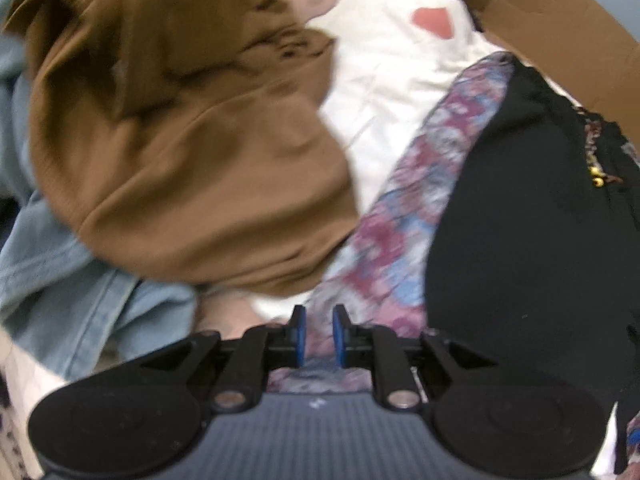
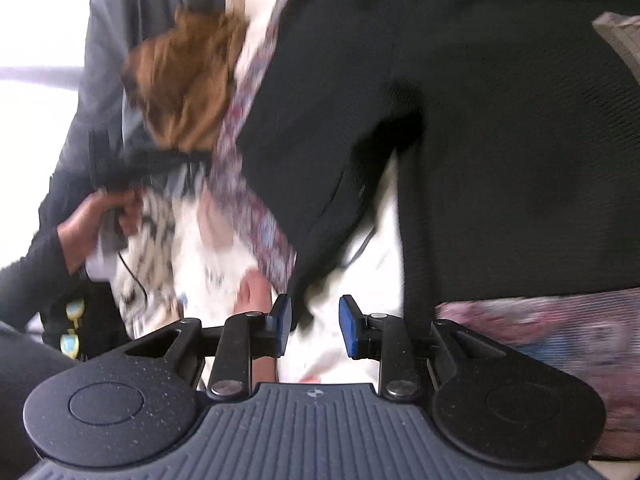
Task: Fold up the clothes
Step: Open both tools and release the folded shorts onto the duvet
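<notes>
Where clothes lie heaped, black garment [image 1: 520, 208] sits beside patterned cloth [image 1: 404, 208] on white fabric [image 1: 384, 92] | brown top [image 1: 192, 152] over denim [image 1: 60, 280] | left gripper [image 1: 319, 330] narrowly parted, nothing gripped, above patterned cloth | right gripper [image 2: 315, 326] released over white fabric | cardboard box [image 1: 552, 20] behind

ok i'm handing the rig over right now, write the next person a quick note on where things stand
Left claw: open with a narrow gap, empty, over the patterned purple garment.
Right claw: open wider, empty, over the white cloth at the edge of the black garment.
Pile: brown garment lies crumpled on the white cloth and a light blue denim piece; a cardboard box sits behind.
Done: nothing folded, judging by the heap.
Left: pull one garment out, flatten it, fold, repeat.
</notes>
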A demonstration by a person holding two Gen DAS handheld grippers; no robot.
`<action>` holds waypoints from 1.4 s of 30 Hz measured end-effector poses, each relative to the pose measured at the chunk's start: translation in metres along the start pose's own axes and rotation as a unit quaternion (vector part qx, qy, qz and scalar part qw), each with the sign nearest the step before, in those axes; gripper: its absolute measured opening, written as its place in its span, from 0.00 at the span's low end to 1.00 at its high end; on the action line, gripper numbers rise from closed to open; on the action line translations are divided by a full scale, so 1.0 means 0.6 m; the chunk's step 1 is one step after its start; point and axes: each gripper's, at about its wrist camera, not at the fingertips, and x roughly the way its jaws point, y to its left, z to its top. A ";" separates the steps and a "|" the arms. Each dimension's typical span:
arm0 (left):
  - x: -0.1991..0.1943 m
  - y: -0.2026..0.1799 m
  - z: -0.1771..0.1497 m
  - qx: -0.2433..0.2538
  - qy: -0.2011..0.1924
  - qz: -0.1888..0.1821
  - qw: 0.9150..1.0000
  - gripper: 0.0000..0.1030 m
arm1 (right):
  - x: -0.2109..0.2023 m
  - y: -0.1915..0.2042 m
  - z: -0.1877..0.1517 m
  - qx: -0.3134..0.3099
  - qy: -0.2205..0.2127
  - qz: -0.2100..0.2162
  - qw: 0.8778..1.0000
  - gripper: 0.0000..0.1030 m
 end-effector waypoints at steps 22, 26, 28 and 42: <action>0.029 -0.182 0.122 0.061 -0.027 -0.045 0.997 0.24 | -0.247 -0.122 -0.003 0.061 -0.252 -0.185 0.948 0.29; 0.055 -0.188 0.122 0.062 -0.026 -0.043 0.997 0.24 | -0.265 -0.155 -0.018 0.078 -0.269 -0.222 0.934 0.29; 0.066 -0.194 0.122 0.073 -0.028 -0.037 0.996 0.24 | -0.268 -0.175 -0.028 0.089 -0.265 -0.248 0.928 0.29; 0.121 -0.175 0.095 0.070 -0.004 -0.022 0.997 0.26 | -0.296 -0.229 -0.071 0.130 -0.263 -0.370 0.881 0.04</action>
